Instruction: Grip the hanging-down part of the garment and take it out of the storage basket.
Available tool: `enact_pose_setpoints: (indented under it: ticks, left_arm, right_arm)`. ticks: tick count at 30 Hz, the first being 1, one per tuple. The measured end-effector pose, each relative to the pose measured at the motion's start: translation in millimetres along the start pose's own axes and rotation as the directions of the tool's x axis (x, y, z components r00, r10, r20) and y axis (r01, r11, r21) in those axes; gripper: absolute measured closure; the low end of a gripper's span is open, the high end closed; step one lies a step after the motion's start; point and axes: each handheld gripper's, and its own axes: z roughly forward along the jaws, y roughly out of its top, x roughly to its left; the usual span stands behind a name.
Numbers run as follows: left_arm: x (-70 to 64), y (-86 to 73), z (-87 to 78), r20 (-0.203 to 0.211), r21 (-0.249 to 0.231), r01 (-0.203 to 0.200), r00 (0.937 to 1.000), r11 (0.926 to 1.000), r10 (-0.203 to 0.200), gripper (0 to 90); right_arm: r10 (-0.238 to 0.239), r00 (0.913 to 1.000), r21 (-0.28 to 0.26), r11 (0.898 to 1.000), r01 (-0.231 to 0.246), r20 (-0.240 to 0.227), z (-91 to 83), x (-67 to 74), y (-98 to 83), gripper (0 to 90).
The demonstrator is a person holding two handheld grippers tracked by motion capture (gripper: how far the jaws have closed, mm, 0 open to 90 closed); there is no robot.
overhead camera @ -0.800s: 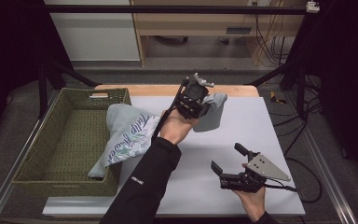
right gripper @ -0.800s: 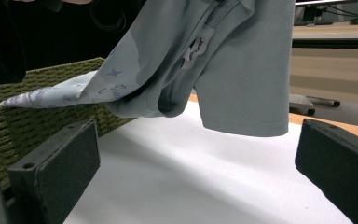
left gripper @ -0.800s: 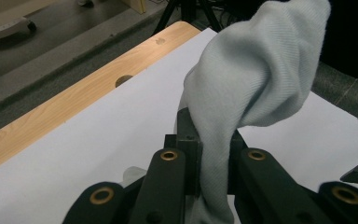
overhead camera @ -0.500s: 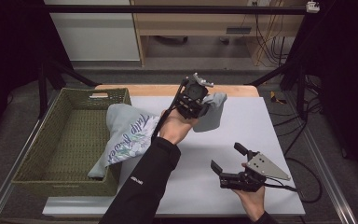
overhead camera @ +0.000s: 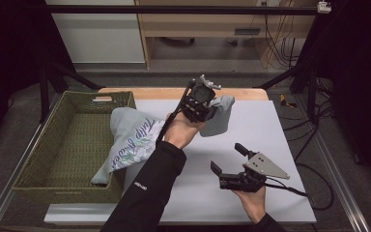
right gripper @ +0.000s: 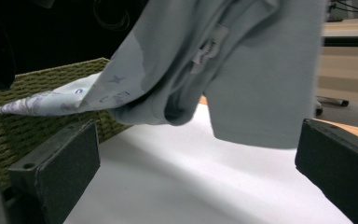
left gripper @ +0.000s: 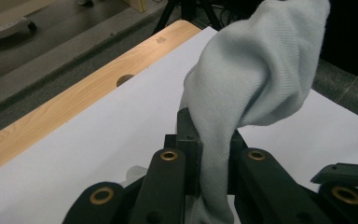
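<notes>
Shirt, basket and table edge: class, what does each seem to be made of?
Shirt: soft knit cloth, matte; fine ribbing and limp folds.
Basket: woven fibre or wicker, seemingly; coarse green weave.
Table edge: wood or wood-look laminate; pale grain.

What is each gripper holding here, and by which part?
The left gripper pinches a fold of the light blue shirt near its raised end. The right gripper holds nothing.
</notes>
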Motion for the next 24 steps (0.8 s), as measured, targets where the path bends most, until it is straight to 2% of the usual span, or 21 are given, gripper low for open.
enact_pose_setpoints:
  ticks: [3, 7, 8, 9, 16, 19, 21, 22, 23, 24]
  left_arm:
    - [-0.4, 0.7, -0.5, -0.003, -0.010, 0.006, 1.0000, 0.9999, -0.006, 83.0]
    - [-0.3, 1.4, -2.0, -0.005, -0.009, 0.003, 1.0000, 1.0000, -0.003, 83.0]
    - [-0.2, 1.5, -2.3, -0.005, -0.009, 0.001, 1.0000, 1.0000, -0.001, 83.0]
    - [-0.5, 1.5, -2.3, -0.006, -0.017, 0.008, 1.0000, 0.9998, -0.008, 83.0]
    - [1.6, 1.6, -4.8, -0.002, -0.006, -0.003, 1.0000, 1.0000, 0.003, 83.0]
    - [1.6, 1.7, -4.5, -0.003, -0.006, -0.003, 1.0000, 1.0000, 0.003, 83.0]
    - [1.6, 1.9, -4.4, -0.004, -0.005, -0.003, 1.0000, 1.0000, 0.003, 83.0]
    - [1.5, 2.0, -4.3, -0.004, -0.005, -0.005, 1.0000, 1.0000, 0.005, 83.0]
    - [1.5, 2.3, -4.3, -0.003, -0.004, -0.005, 1.0000, 1.0000, 0.005, 83.0]
    - [0.8, 2.2, -3.5, -0.006, -0.017, 0.004, 1.0000, 0.9999, -0.004, 83.0]
  right_arm:
    - [0.015, 0.9997, 0.018, 1.000, -0.015, -0.020, 12.9, 8.3, 1.5, 0.4]
    - [0.007, 0.9996, 0.021, 1.000, -0.006, -0.028, 23.2, 10.7, 1.2, 0.4]
    - [0.015, 0.9993, 0.025, 1.000, -0.014, -0.034, 30.7, 14.4, 1.6, 0.5]
    - [0.002, 0.9995, 0.028, 1.000, -0.001, -0.031, 33.9, 14.8, 1.7, 0.5]
    - [0.010, 0.9997, 0.042, 0.999, -0.009, -0.022, 51.3, 16.1, -0.3, 0.5]
    - [-0.001, 0.9999, 0.045, 0.999, 0.002, -0.017, 55.2, 15.2, -0.7, 0.5]
    - [0.017, 0.9998, 0.044, 0.999, -0.016, -0.011, 62.2, 15.2, -1.6, 0.5]
    - [-0.002, 0.9999, 0.055, 0.998, 0.003, -0.012, 64.0, 13.8, -2.2, 0.5]
    - [-0.002, 0.9999, 0.055, 0.998, 0.003, -0.012, 64.0, 13.8, -2.2, 0.5]
    - [0.017, 0.9996, 0.055, 0.998, -0.016, -0.021, 69.8, 15.9, -3.2, 0.6]
